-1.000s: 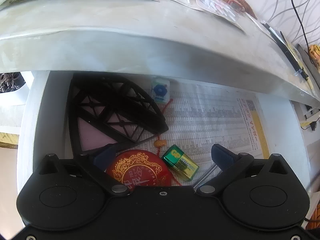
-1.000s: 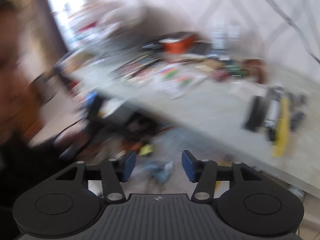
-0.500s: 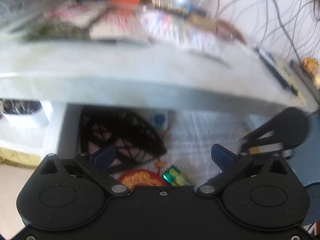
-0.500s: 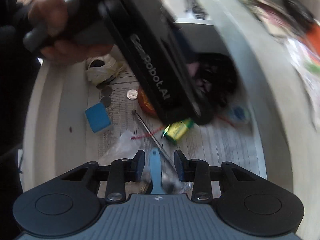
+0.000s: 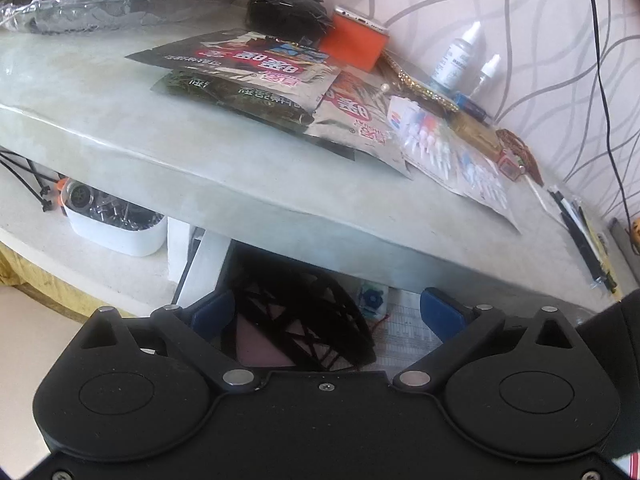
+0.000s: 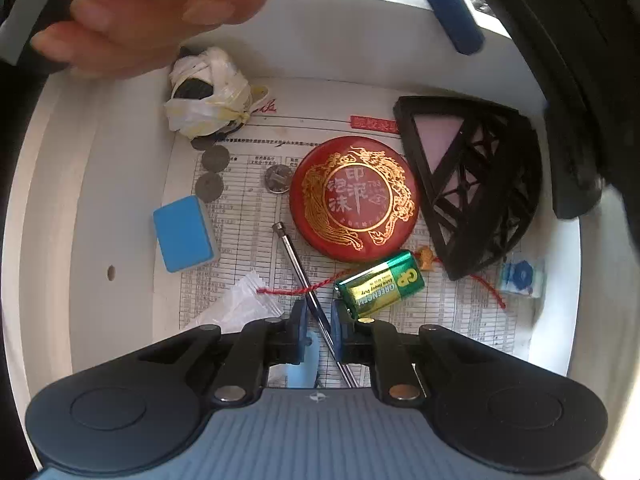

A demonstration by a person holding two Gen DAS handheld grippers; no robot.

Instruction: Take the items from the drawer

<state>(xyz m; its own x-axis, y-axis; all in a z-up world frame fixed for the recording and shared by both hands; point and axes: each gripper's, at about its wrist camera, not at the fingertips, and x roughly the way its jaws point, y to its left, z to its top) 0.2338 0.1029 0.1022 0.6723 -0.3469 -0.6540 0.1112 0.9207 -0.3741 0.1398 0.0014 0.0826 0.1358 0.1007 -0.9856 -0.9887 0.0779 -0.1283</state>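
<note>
White drawer [image 6: 120, 184] lined with paper | right gripper [image 6: 318, 326] jaws closing around thin metal rod [image 6: 308, 292] | left gripper [image 5: 326, 314] jaws wide apart, holding nothing

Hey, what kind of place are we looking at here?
Probably a home desk with an open white junk drawer: inside lie loose coins, a green battery and a round red ink-paste tin; foil packets clutter the pale desktop.

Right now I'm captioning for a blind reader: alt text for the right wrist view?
The right tool is closing around a thin metal rod in an open drawer, beside a green battery, red round tin and blue block.
</note>
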